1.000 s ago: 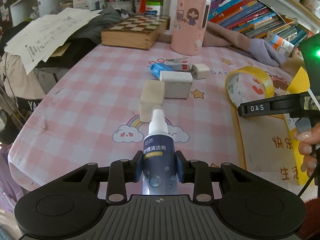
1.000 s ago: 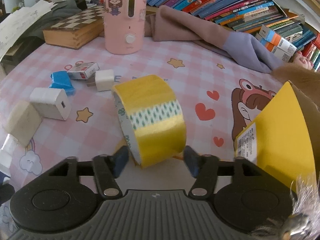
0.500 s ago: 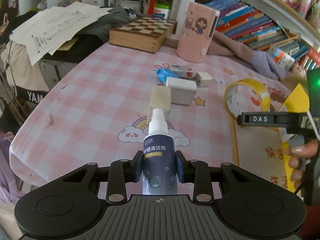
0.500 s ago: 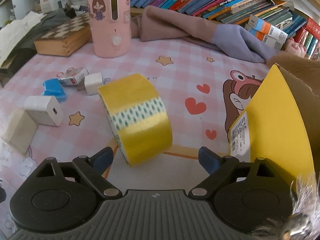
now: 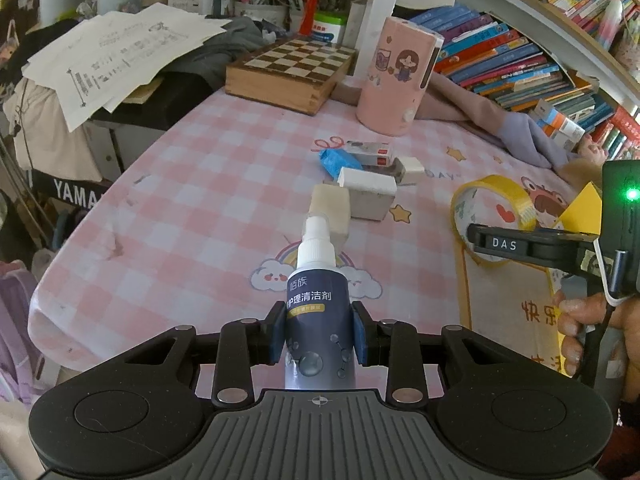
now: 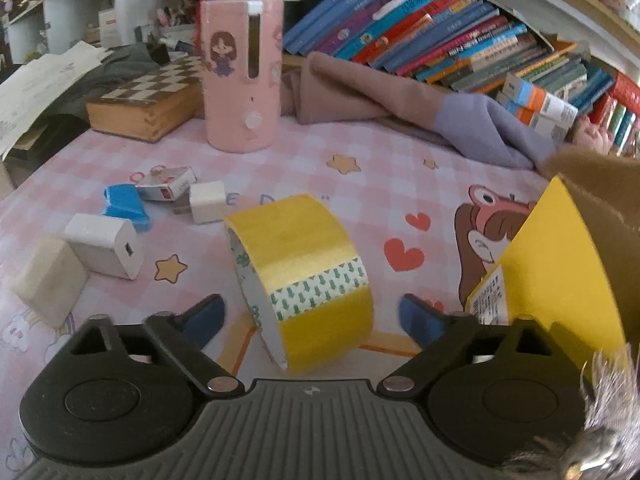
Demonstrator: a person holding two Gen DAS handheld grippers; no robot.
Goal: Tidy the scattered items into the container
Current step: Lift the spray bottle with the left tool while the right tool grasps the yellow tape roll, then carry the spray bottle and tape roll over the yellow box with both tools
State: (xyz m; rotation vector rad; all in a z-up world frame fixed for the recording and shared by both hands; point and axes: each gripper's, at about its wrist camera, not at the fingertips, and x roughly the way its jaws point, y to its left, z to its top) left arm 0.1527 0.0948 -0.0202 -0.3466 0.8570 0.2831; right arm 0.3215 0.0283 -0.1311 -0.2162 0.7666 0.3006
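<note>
- Pinching a spray bottle [image 5: 319, 312] by its dark body, the left gripper [image 5: 319, 334] holds it above the near edge of the pink checked tablecloth [image 5: 192, 216]; white blocks [image 5: 366, 196] lie beyond.
- Right wrist view: the right gripper [image 6: 310, 318] has its jaws spread wide either side of a yellow tape roll [image 6: 302, 276] standing on edge, untouched; a yellow container flap [image 6: 556, 264] is at right.

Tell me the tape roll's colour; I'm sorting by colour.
Yellow, with a white green-arrowed strip on the tape roll; right wrist view.
</note>
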